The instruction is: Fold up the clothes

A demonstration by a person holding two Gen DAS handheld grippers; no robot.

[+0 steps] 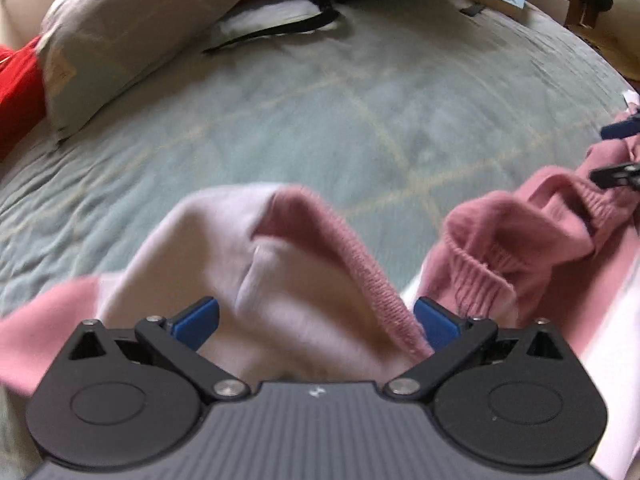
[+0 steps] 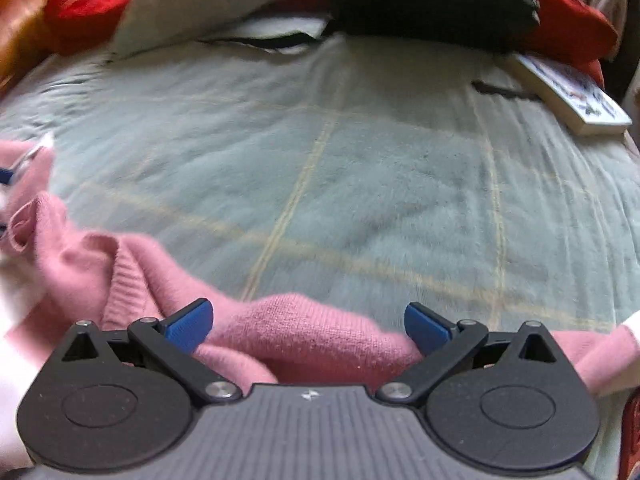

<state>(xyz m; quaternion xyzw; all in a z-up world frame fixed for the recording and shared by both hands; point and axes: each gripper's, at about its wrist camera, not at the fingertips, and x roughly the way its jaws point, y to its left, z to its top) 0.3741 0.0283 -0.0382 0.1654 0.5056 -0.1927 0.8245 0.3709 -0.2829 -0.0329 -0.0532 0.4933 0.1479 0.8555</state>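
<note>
Both your left gripper [image 1: 316, 320] and right gripper [image 2: 308, 324] stand wide around the bunched pink sweater [image 2: 280, 336] on the bed [image 2: 360, 160]; close, then spread it flat.

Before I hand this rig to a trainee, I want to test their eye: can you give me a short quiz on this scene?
1. True or false: both the left gripper and the right gripper have their jaws spread wide, with the pink sweater lying between them.
2. What lies at the far right edge of the green bedspread in the right wrist view? A) a shoe B) a book C) a cup
3. Fill in: at the far left of the bed, a grey ____ rests against something red.

Key: 1 true; 2 B; 3 pillow.
</note>
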